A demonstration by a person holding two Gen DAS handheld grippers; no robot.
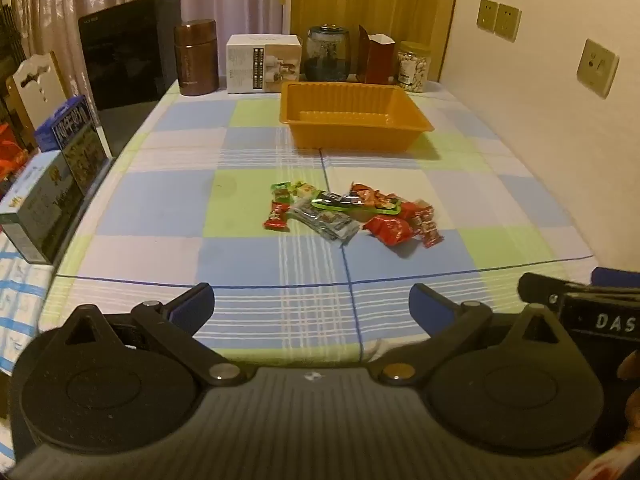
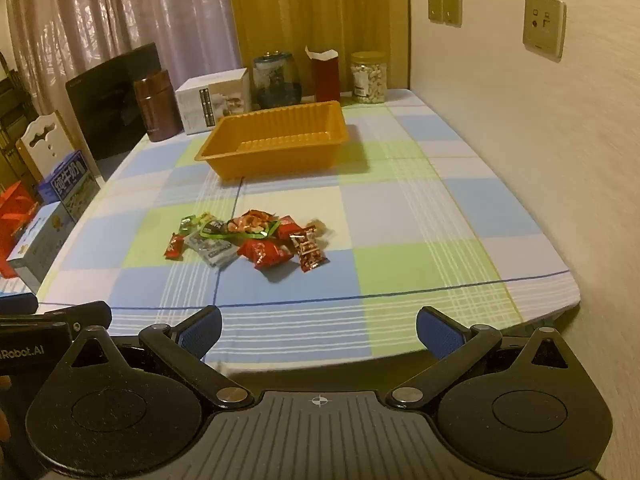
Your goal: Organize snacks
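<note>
A heap of small snack packets (image 1: 352, 212) (image 2: 252, 240), red, green and silver, lies in the middle of the checked tablecloth. Beyond it stands an orange plastic tray (image 1: 352, 136) (image 2: 276, 160) with nothing visible inside. My left gripper (image 1: 312, 304) hovers open over the table's near edge, well short of the heap, nothing between its blue pads. My right gripper (image 2: 320, 328) is likewise open over the near edge, beside the left one, with nothing between its fingers. The right gripper's body (image 1: 580, 304) shows at the right of the left wrist view.
Along the table's far end stand a brown canister (image 1: 196, 58), a white box (image 1: 262, 64), a dark glass jar (image 1: 328, 54), a red carton (image 1: 376, 60) and a jar of nuts (image 1: 412, 68). Boxes (image 1: 60, 168) crowd the left side; a wall (image 1: 540, 120) borders the right.
</note>
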